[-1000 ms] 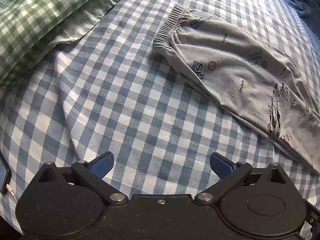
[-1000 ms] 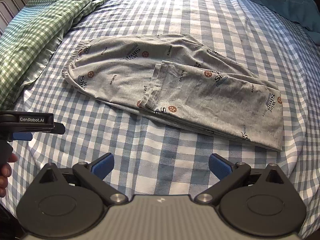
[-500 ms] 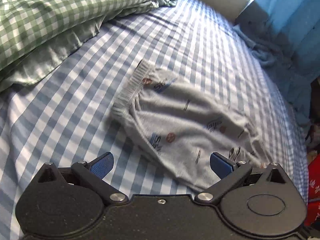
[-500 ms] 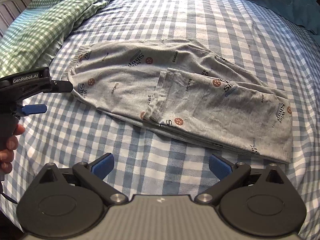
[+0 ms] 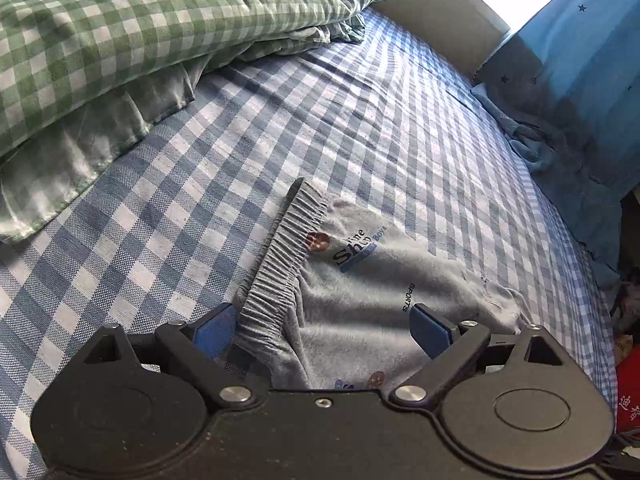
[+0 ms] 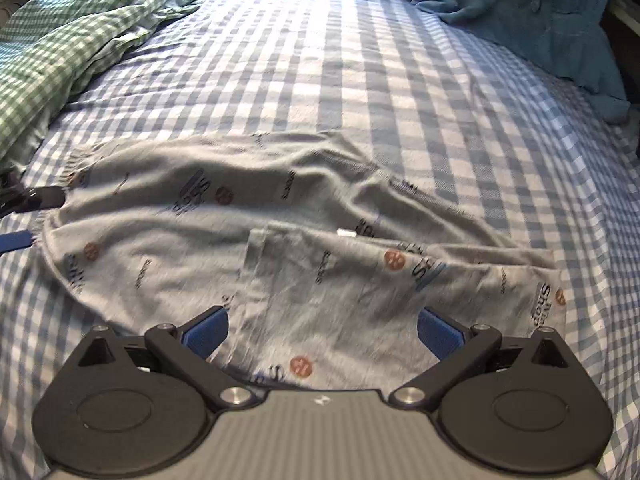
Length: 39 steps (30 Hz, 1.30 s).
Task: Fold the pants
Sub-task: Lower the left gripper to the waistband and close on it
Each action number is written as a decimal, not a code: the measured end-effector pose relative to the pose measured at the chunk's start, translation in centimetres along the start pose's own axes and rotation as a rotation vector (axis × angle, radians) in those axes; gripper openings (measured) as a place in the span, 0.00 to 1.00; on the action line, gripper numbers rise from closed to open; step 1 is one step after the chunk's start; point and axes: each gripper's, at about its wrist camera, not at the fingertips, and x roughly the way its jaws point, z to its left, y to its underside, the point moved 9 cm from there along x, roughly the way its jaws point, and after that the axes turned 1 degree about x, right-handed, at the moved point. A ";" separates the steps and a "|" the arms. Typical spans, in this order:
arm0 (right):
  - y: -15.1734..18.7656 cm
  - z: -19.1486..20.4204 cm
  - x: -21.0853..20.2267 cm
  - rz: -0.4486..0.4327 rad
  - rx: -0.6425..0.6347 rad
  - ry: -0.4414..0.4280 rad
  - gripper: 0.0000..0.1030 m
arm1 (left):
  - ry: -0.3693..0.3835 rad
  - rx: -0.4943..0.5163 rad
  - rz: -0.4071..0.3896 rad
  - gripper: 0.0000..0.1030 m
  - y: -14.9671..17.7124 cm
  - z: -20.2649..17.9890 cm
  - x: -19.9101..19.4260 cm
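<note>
Left claw (image 5: 322, 330) closing, jaws wide, pants (image 5: 384, 280) waistband between pads, not pinched yet. Right claw (image 6: 322, 330) spread over folded leg end, 6 o'clock. Pants flat mid-bed (image 6: 360, 60). Green checked pillow (image 5: 120, 28) 10 o'clock, blue cloth (image 6: 540, 12) 1 o'clock.

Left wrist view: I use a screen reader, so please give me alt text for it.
The left gripper, its jaws closing, straddles the elastic waistband of grey printed cotton pants, not yet pinching it. They lie on a blue-and-white checked bedsheet, a green checked pillow beyond.
</note>
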 end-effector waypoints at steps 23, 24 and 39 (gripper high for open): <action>0.0 2.7 2.3 -0.043 -0.163 0.096 1.00 | -0.043 -0.171 -0.021 0.62 -0.3 2.9 2.2; 0.3 2.6 1.6 -0.049 -0.160 0.096 1.00 | -0.056 -0.177 -0.028 0.55 -0.4 3.1 2.2; 4.4 1.1 -3.5 -0.080 -0.096 0.049 1.00 | -0.167 -0.150 -0.017 0.17 -0.6 2.4 1.6</action>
